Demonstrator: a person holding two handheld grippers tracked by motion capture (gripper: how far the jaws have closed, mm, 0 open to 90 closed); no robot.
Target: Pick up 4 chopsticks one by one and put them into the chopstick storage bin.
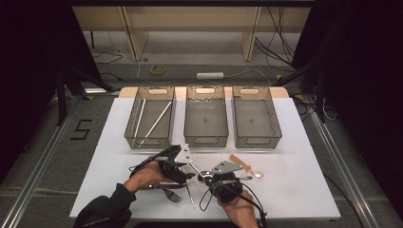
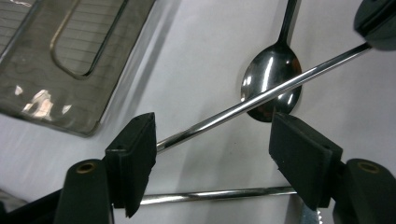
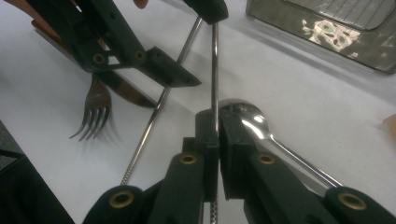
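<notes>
Right gripper (image 3: 215, 122) pinches a metal chopstick (image 3: 215, 70), jaws pressed tight on it — the rod runs toward 12 o'clock into the left gripper (image 2: 212, 142). Left jaws spread, the chopstick crossing between the pads, not clamped. Spoon (image 2: 271, 84) lies on the table beneath, a second chopstick (image 2: 210, 195) at 6 o'clock, fork (image 3: 93, 109) at 9 o'clock of the right gripper.

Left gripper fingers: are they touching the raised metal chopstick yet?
Apart. In the left gripper view the chopstick crosses between the open left gripper fingers, with white table showing either side; the right gripper clamps it.
</notes>
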